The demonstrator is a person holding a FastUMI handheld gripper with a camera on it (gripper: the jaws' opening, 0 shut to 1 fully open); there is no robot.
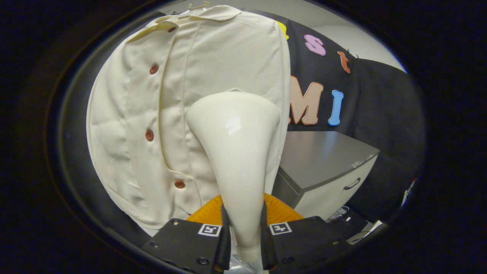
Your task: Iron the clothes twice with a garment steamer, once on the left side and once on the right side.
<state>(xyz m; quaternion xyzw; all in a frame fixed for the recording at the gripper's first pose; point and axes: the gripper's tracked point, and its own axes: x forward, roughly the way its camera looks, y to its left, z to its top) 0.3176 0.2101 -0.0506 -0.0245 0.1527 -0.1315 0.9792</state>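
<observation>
Gripper point(243, 243) at the bottom centre of the frame: its two fingers stand narrow and press on either side of the handle of a glossy cream-white plastic garment steamer point(237, 152), holding it firmly. The steamer's neck rises from between the fingers and widens into a funnel-shaped head at mid-frame. The head lies against, or just in front of, a cream fabric shirt point(171, 106); contact cannot be confirmed.

The shirt fills the upper left and centre of the frame, collar uppermost. A row of round reddish-brown buttons point(149, 135) runs down its placket, left of the steamer head. The head sits over the panel to the right of that placket.

An orange ribbed object point(279, 211) shows just behind the fingers at lower centre. A grey-topped white cabinet point(327, 160) with a dark handle stands at right, beyond the shirt.
</observation>
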